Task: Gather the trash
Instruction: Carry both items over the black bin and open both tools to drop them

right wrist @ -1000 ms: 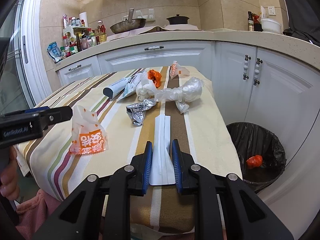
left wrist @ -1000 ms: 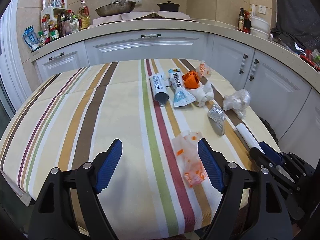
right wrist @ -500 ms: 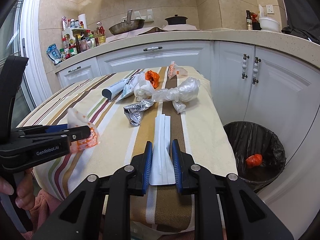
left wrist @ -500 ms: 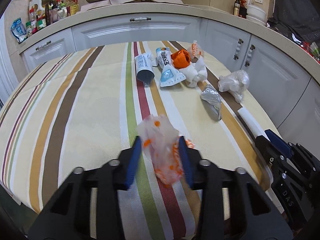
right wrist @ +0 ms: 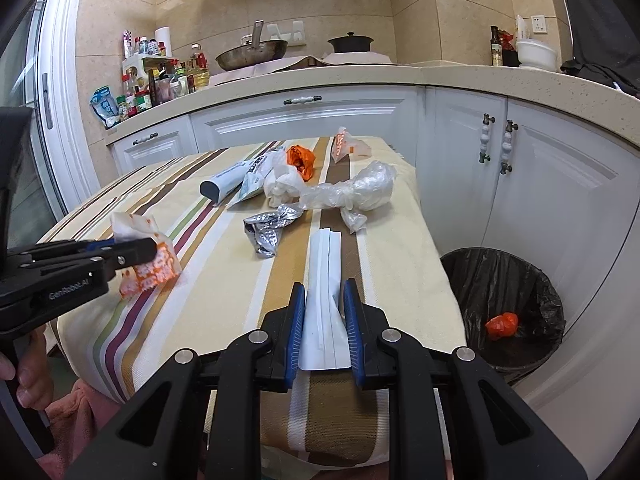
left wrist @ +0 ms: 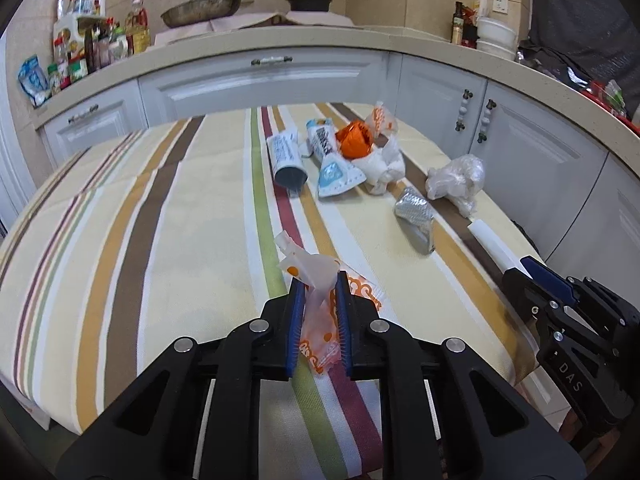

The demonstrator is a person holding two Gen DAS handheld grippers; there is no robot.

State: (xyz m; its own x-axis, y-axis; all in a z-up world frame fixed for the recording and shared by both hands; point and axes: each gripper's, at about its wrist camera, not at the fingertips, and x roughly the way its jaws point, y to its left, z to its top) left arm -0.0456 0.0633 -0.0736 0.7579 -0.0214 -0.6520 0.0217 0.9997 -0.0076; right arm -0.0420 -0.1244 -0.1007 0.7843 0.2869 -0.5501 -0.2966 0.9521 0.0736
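Orange-printed wrapper (left wrist: 318,320), now between closing left tool (left wrist: 319,280)

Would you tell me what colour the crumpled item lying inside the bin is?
Orange-red; the crumpled item in the black-lined bin shows only in the right wrist view.

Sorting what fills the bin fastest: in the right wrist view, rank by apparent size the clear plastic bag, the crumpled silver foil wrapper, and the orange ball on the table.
Largest to smallest as they look:
1. clear plastic bag
2. silver foil wrapper
3. orange ball
The ball lies farthest from the camera, so its true size against the foil is unsure.
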